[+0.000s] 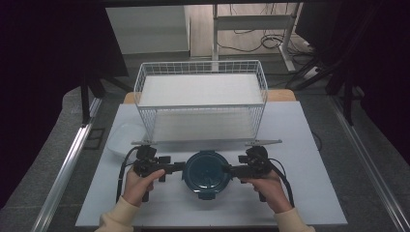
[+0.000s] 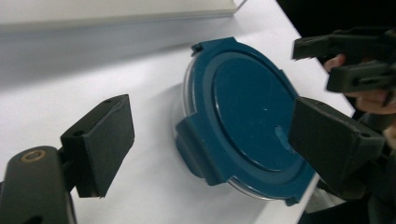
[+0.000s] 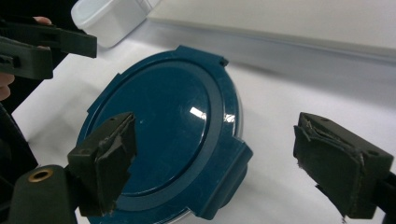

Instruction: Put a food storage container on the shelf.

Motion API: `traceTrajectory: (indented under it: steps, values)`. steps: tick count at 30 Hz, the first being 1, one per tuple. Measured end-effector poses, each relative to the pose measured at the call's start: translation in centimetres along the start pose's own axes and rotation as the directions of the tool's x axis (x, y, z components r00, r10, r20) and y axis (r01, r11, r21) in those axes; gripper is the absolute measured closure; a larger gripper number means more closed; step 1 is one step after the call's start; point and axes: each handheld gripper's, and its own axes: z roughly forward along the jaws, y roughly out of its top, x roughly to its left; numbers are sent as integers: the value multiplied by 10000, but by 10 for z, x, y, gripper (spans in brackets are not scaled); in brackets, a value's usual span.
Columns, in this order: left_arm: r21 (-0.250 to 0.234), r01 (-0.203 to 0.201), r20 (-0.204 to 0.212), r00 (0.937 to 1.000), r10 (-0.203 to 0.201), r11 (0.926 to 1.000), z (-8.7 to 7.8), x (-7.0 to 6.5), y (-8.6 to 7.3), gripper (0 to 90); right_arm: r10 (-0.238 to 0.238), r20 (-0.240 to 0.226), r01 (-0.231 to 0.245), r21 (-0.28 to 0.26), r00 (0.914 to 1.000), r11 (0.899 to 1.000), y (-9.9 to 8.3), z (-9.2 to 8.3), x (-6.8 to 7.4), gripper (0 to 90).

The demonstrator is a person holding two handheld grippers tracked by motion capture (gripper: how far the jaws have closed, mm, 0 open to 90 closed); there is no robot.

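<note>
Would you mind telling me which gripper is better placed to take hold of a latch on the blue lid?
Right, though only slightly. The right gripper stands open with a side latch of the blue lid between its jaws. The left gripper is open too, with its latch equally close.

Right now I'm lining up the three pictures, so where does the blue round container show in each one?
High view: the blue container sits low at centre, between the two grippers.
Left gripper view: it lies at centre right, between the open jaws.
Right gripper view: it lies at centre left, its lid facing up.
Shared landmark: the white table, also behind the container in both gripper views.
</note>
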Motion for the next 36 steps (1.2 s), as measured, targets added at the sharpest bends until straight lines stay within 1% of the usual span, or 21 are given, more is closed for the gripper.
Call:
traceTrajectory:
  steps: [1, 5, 9, 12, 15, 18, 20, 23, 25, 27, 29, 33, 36]
  values:
    - [39, 141, 34, 9999, -141, 9999, 2, 1, -1, 135, 1, -6, -1, 44, 10000, 10000, -1, 1, 0, 132]
    - [220, 71, -114, 9999, -69, 9997, 6, 3, -3, 133, 82, -161, -80, 148, 9998, 9999, -3, 5, 1, 129]
    - [324, 56, -74, 10000, -53, 9995, 10, 0, -5, 132, 338, -439, -329, 225, 9985, 9992, -4, 9, 1, 127]
    - [431, 58, 24, 10000, -59, 9991, 13, 0, -5, 133, 485, -471, -469, 356, 9977, 9983, -6, 13, 2, 126]
    - [516, 147, 278, 9995, -161, 9986, 16, 0, -5, 133, 544, -509, -519, 494, 9972, 9974, -9, 17, 2, 124]
    - [616, 169, 280, 9994, -187, 9980, 18, 1, -5, 132, 606, -522, -576, 574, 9968, 9967, -9, 19, 2, 122]
    - [734, 280, 332, 9990, -305, 9969, 22, 2, -6, 131, 659, -522, -626, 615, 9965, 9961, -10, 21, 2, 120]
    - [932, 698, 670, 9948, -762, 9932, 28, 7, -9, 131, 758, -495, -723, 684, 9959, 9950, -10, 23, 1, 117]
    - [1005, 856, 604, 9939, -919, 9913, 31, 9, -10, 133, 822, -505, -783, 747, 9953, 9941, -11, 24, 1, 116]
    - [1063, 849, 635, 9937, -920, 9907, 32, 10, -10, 135, 915, -609, -863, 831, 9939, 9928, -12, 26, 0, 116]
    - [1074, 939, 801, 9915, -1027, 9898, 35, 11, -11, 138, 996, -621, -936, 924, 9931, 9913, -13, 29, 0, 116]
    - [1339, 890, 945, 9903, -1021, 9870, 42, 9, -13, 154, 1171, -645, -1096, 1093, 9910, 9880, -15, 34, -1, 116]
    - [1469, 938, 1061, 9883, -1100, 9847, 47, 8, -14, 168, 1385, -745, -1291, 1195, 9875, 9844, -17, 37, -2, 116]
